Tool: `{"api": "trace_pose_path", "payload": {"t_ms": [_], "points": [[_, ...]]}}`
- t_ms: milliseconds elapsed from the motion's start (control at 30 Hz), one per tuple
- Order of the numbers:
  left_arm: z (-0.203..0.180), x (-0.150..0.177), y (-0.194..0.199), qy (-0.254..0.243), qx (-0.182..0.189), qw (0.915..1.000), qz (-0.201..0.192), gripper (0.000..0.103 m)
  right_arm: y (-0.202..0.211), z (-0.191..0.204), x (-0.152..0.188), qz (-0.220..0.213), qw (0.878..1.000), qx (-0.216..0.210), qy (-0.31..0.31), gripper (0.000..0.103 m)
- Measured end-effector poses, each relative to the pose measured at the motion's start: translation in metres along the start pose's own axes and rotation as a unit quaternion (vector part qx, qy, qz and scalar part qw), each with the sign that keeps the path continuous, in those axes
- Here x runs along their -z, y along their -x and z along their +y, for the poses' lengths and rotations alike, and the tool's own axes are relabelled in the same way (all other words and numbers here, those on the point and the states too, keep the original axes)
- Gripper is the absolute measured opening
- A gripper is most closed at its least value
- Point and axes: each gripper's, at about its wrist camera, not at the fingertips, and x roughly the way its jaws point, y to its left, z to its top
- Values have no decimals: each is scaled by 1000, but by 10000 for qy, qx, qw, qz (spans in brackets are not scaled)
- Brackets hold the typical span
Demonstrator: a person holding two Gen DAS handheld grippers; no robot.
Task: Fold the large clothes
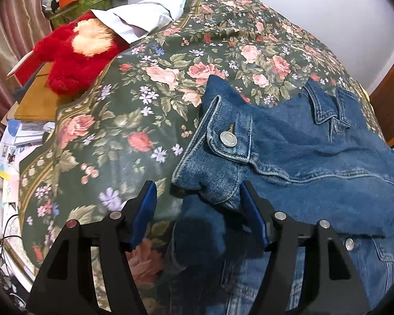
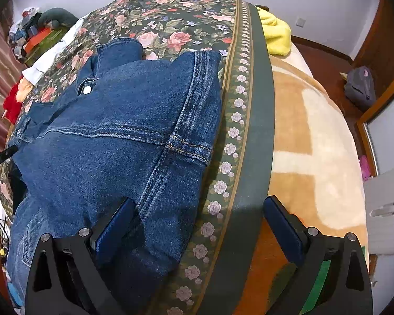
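Just one denim jacket (image 1: 315, 157), one bedspread (image 1: 118, 131), both jaws apart

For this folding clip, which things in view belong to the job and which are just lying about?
Part of the job:
denim jacket
left gripper, open
right gripper, open
floral bedspread, the folding surface

Lying about:
red plush toy
yellow cloth
white cloth
grey bag

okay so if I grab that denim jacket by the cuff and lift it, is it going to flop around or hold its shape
The denim jacket will probably drape, though less limply than thin cloth: its folded sleeve lies in soft bends. The thick stitched seams and buttoned cuff suggest it is fairly heavy, so it may sag from one grip. The weave looks rough and unlikely to slip from the fingers.
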Motion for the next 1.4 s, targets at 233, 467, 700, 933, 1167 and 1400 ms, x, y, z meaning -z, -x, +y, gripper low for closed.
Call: {"api": "trace_pose_path", "payload": {"t_ms": [233,467,700,933,1167,1400], "points": [[11,-19,39,35,48,9993,-357,80,24,-1,-21,-297,9987,-376,-173,98],[35,-69,12,501,435,9977,-162,81,36,1,-60,-695,9941,-753,-360,98],[36,-94,-58,938,1008,9889,559,81,1,-3,-89,-589,9949,-706,-411,87],[13,-113,-95,758,1463,9838,703,81,-44,-30,-93,-230,9881,-988,-1156,53],[-9,-118,-108,641,815,9924,661,15,-51,-11,-96,-467,9914,-916,-811,29],[-15,-123,-49,276,428,9986,-122,13,-34,10,-122,-938,9924,-710,-368,20]]}}
